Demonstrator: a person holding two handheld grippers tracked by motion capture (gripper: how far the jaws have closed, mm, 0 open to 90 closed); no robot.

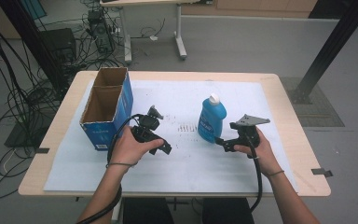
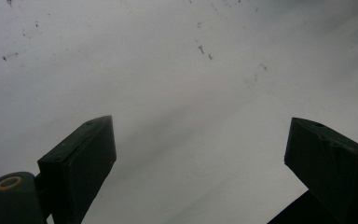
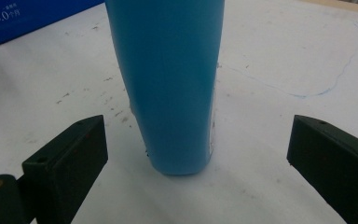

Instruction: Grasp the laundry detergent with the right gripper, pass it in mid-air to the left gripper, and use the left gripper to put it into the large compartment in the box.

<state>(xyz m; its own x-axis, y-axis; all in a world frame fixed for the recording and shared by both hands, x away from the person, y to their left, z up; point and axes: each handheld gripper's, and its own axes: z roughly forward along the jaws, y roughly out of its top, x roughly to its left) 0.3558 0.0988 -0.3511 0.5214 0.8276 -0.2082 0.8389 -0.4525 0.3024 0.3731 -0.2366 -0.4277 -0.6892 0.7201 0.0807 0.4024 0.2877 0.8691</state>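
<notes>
Item: blue bottle (image 3: 168, 84), upright on the white surface (image 1: 177, 158), right of the open cardboard box (image 1: 106, 107). Right claw (image 1: 220, 142) spread wide, bottle just ahead between its jaws; advance level, close low on the body (tall, likely tippy). Left claw (image 2: 200, 158) open, holding nothing.

High view overhead facing forward, gripper views low, close, all sharing white mat (image 1: 177, 100)
</notes>
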